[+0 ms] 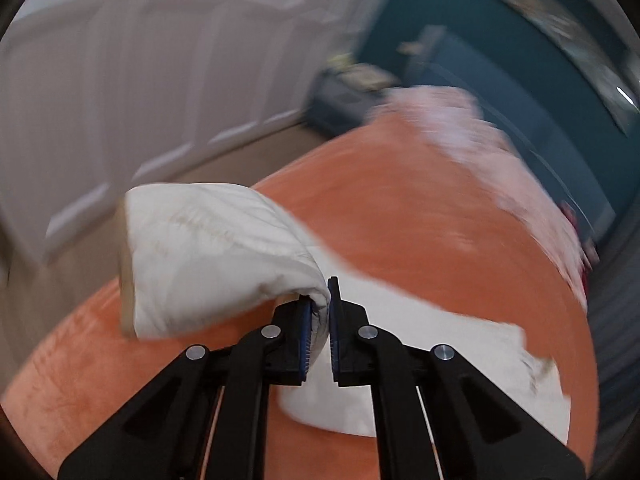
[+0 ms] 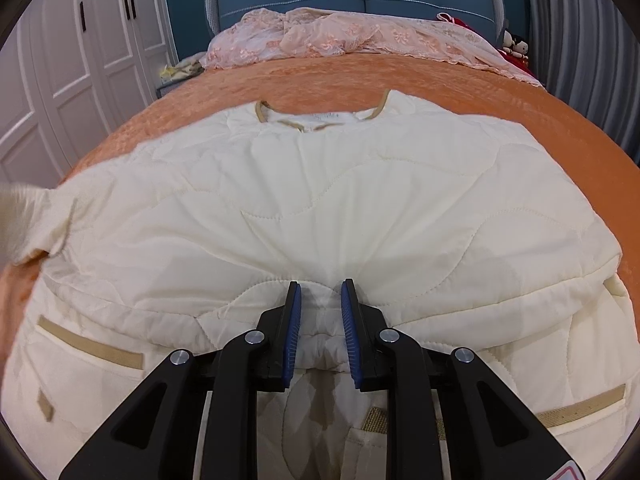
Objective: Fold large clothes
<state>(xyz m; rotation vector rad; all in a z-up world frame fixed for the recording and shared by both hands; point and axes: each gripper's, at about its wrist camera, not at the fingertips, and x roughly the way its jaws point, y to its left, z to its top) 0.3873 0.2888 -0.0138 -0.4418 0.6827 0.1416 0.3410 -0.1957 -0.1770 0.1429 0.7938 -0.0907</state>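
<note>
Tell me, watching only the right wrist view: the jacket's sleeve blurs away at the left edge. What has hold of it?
Observer: The left claw is shut on the sleeve, lifted above the orange bedspread.
Operator: Which part is pinched?
Observer: A bunched fold some way back from the tan cuff trim; the cuff end hangs free past the pads.
Operator: What lies ahead of that claw?
Observer: The cream jacket spread flat on the bedspread, blurred.
</note>
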